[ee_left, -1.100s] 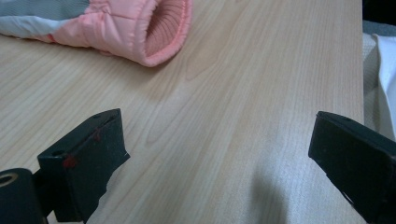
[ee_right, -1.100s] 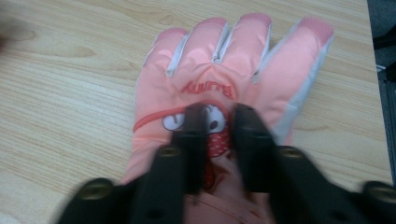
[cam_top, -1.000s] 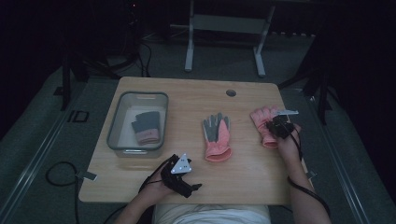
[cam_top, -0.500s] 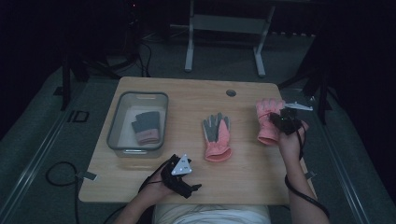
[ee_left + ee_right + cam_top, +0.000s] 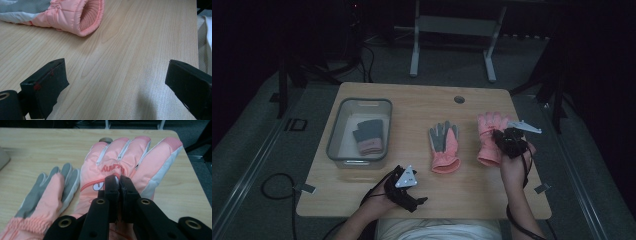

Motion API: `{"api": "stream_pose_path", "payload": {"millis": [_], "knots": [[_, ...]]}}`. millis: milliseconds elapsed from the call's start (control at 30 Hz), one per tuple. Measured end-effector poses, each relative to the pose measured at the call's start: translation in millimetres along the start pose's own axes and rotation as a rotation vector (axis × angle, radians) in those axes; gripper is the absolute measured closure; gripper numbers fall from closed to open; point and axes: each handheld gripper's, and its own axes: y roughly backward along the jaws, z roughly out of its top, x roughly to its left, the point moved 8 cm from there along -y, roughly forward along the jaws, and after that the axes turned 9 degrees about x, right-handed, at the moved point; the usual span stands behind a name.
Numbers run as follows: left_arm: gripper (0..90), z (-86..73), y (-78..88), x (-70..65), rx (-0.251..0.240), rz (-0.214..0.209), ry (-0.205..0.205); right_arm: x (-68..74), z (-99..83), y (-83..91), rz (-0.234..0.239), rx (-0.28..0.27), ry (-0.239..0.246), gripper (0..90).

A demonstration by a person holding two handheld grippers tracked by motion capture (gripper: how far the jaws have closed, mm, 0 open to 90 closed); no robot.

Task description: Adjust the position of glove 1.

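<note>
I'm pinching the pink glove w/ my right gripper, jaws closed on it, while my left gripper is sitting open by the other glove.

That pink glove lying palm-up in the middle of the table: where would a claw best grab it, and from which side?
Probably at the cuff of the middle glove. It lies flat on the table, grey palm up, fingers pointing away, and the ribbed cuff faces the person with its mouth puffed open. A claw coming low from that near side could pinch the cuff's rim; the flat fingers offer less to catch.
</note>
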Motion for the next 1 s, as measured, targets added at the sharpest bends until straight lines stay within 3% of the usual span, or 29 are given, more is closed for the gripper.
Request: {"api": "stream_pose_path", "payload": {"millis": [267, 567, 767, 1000], "knots": [[3.6, -0.8, -0.6, -0.5, 0.004, 0.0, 0.0, 3.2, -28.8, -19.8, -0.021, 0.046, -0.008, 85.7], [3.6, -1.1, -0.6, -0.4, 0.007, -0.001, -0.005, 1.0, -41.6, -47.2, -0.023, 0.089, -0.01, 85.4], [3.6, -1.3, -0.6, -0.6, 0.005, 0.0, -0.006, -1.6, -49.4, -66.4, -0.02, 0.114, 0.028, 85.1], [3.6, -1.4, -0.9, -0.8, 0.008, -0.001, -0.004, -3.8, -47.8, -70.8, 0.023, 0.113, 0.066, 81.9]]}}
